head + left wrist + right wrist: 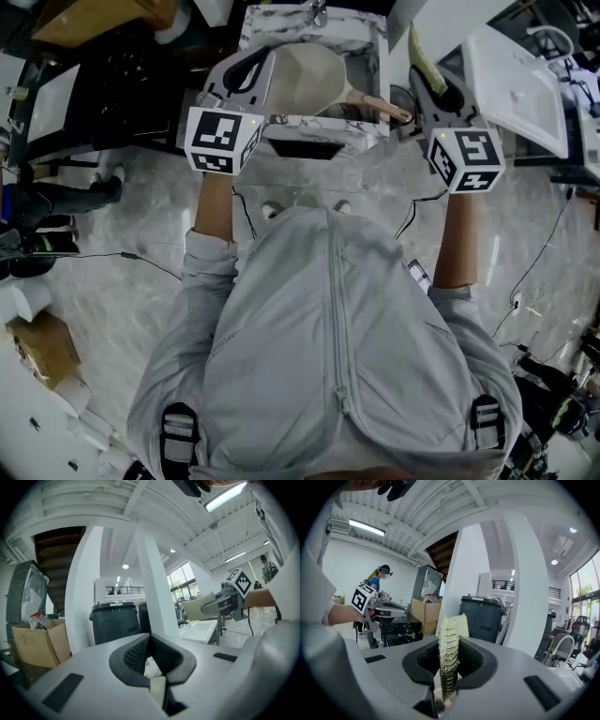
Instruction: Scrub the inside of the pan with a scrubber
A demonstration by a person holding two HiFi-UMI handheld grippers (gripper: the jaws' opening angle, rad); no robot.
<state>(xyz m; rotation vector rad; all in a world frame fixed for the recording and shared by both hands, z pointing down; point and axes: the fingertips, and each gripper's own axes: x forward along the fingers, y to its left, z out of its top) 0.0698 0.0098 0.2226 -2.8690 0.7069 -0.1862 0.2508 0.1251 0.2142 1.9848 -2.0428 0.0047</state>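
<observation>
Pan [305, 80] lies in the upper middle of the head view, inside a marble-patterned sink [361, 33], its pale cream inside turned up toward the camera. Its handle [380, 103] reaches to the right. Neither gripper touches it, and neither gripper view shows it.

By its look it is rigid and has some weight. The smooth inner coating is probably slick, so it may skid or rock under pressure. The handle seems the surest place to steady it, with the left rim as a second choice.

The scrubber [451, 630] is a yellow-green glittery mesh, likely light, soft and springy. It should flatten against the pan without harming it.

The right gripper [449, 660] has its jaws clamped on the scrubber's lower half. The upper end stands free above the fingertips, and that is the part to press into the pan. The left gripper [149, 641] has its jaws drawn together at the tips with nothing between them that I can see.

Both grippers point out level into the room, above the sink.

Counted: one pan, one scrubber, two grippers, one sink. Farther off, a black bin [115, 620] and a cardboard box [40, 641] stand by a white pillar [152, 588].
</observation>
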